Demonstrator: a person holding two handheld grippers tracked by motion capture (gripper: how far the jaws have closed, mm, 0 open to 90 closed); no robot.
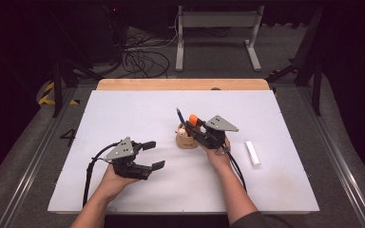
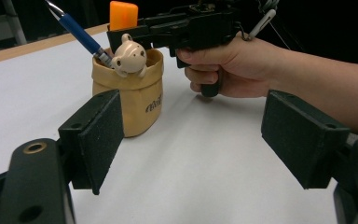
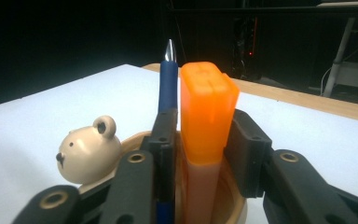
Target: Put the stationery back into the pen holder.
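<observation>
Orange-capped highlighter marker [image 3: 208, 116] stands upright, long axis vertical, in the tan fabric-look pen cup w/ bear-head ornament [image 2: 129, 91] near mid-table. Right gripper [image 3: 200, 140] sits level at the cup's rim, jaws narrow, flanking the marker's cap; pads look just at its sides, firm contact can't be told. Blue ballpoint pen [image 3: 168, 84] leans just beside the marker, in the same cup. Left gripper [image 1: 147, 155], jaws wide & empty, hangs well apart from the cup. Right hand is nearer; any lift would go straight up.

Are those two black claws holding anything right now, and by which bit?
The right gripper has the orange-capped highlighter between its jaws, at the cap's lower edge, over the tan bear-faced pen cup; whether its pads press cannot be told. The left gripper holds nothing.
</observation>
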